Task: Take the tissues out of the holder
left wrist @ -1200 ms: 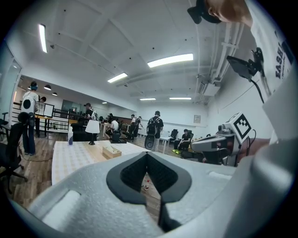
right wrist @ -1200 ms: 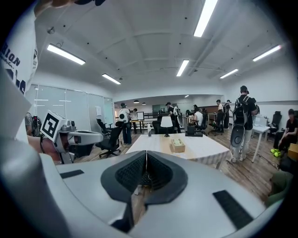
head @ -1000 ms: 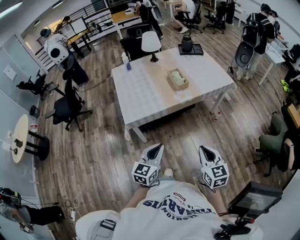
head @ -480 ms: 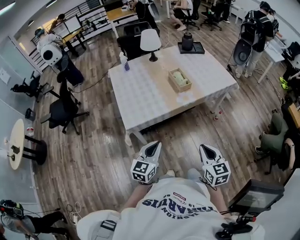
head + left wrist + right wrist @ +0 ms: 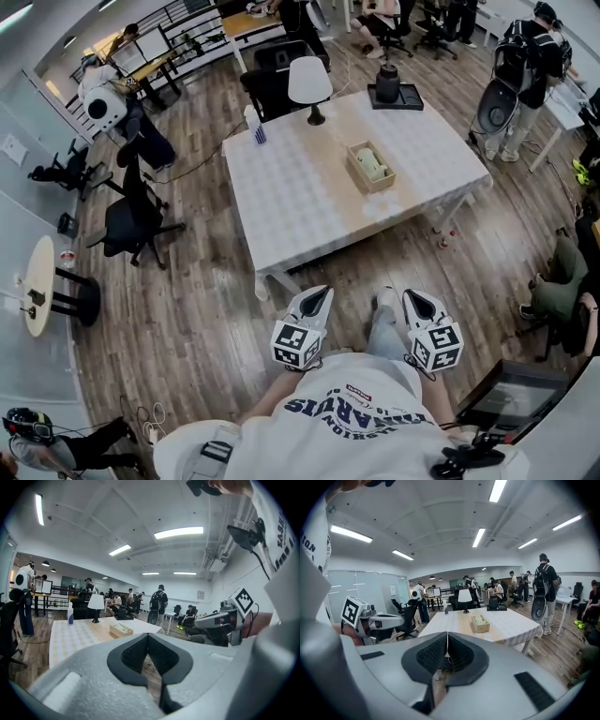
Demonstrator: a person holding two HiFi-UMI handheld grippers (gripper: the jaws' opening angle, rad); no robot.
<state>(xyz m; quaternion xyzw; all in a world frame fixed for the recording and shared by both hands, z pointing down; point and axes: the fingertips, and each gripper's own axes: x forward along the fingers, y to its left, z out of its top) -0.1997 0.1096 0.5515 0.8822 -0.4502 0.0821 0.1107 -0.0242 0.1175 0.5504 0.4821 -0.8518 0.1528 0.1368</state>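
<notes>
A wooden tissue holder [image 5: 371,167] with pale tissues [image 5: 374,165] in it sits on the white table [image 5: 309,202], right of centre. The same holder [image 5: 121,630] shows small in the left gripper view, and as a box [image 5: 479,623] ahead in the right gripper view. My left gripper [image 5: 317,299] and right gripper [image 5: 420,301] are held close to my body over the wooden floor, well short of the table's near edge. Both are shut, tips touching, with nothing between them.
On the table stand a white lamp [image 5: 309,84], a small bottle [image 5: 258,127] and a black pot on a tray [image 5: 388,89]. Black office chairs [image 5: 131,220] stand left of the table. People [image 5: 530,66] stand at the far right and back.
The table has drawn closer to me in the head view. Both grippers stay shut and side by side in front of my body.
</notes>
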